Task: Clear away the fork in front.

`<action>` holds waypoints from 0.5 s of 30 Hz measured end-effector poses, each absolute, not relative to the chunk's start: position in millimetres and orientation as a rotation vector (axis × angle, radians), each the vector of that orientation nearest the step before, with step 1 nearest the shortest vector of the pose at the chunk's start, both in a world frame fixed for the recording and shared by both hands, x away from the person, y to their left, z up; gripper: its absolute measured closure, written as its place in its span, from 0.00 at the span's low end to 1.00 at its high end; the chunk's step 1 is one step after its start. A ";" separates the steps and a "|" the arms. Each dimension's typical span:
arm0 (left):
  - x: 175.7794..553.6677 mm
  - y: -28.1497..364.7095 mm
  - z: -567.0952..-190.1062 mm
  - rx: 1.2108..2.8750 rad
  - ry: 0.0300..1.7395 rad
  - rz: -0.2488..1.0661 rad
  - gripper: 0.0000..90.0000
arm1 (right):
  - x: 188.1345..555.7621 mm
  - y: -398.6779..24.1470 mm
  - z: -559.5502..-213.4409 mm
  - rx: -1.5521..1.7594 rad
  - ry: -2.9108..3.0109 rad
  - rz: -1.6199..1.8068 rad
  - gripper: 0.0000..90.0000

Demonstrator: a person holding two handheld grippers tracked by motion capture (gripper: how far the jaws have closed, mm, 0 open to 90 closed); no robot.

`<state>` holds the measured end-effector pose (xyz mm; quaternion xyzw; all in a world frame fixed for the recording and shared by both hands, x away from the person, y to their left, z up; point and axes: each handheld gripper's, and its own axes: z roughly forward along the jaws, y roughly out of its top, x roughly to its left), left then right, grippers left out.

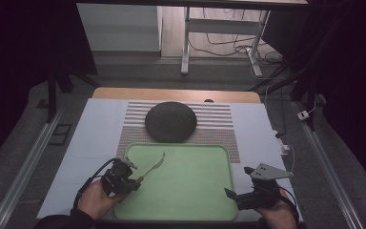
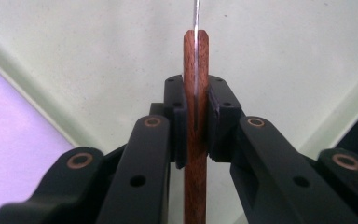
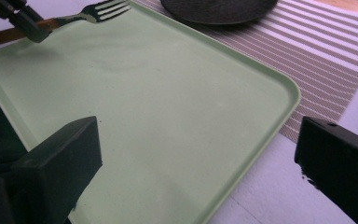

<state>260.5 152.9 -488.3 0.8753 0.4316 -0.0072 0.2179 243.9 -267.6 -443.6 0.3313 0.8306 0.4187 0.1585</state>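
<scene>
While clamped by its wooden handle in the left gripper [image 1: 134,177] fingers — fork [image 1: 153,167], tines toward the dark plate [image 1: 170,121].

The left gripper [image 1: 132,177] is held low in the left hand [image 1: 94,199], its jaws clamped nearly together. The right gripper [image 1: 238,182] is held level, its jaws spread wide with nothing between them.
</scene>
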 end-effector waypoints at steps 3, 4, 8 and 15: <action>262.6 150.7 -493.4 2.411 1.243 -0.046 0.89 | 244.2 -271.4 -445.8 0.993 2.368 1.196 0.00; 263.2 150.0 -495.2 2.414 1.260 -0.048 0.89 | 244.2 -271.4 -445.8 0.993 2.368 1.196 0.00; 264.9 147.5 -500.7 2.414 1.308 -0.051 0.89 | 244.2 -272.9 -448.3 1.022 2.378 1.181 0.00; 264.9 143.7 -506.4 2.437 1.349 -0.028 0.88 | 243.8 -276.9 -451.4 1.103 2.372 1.156 0.00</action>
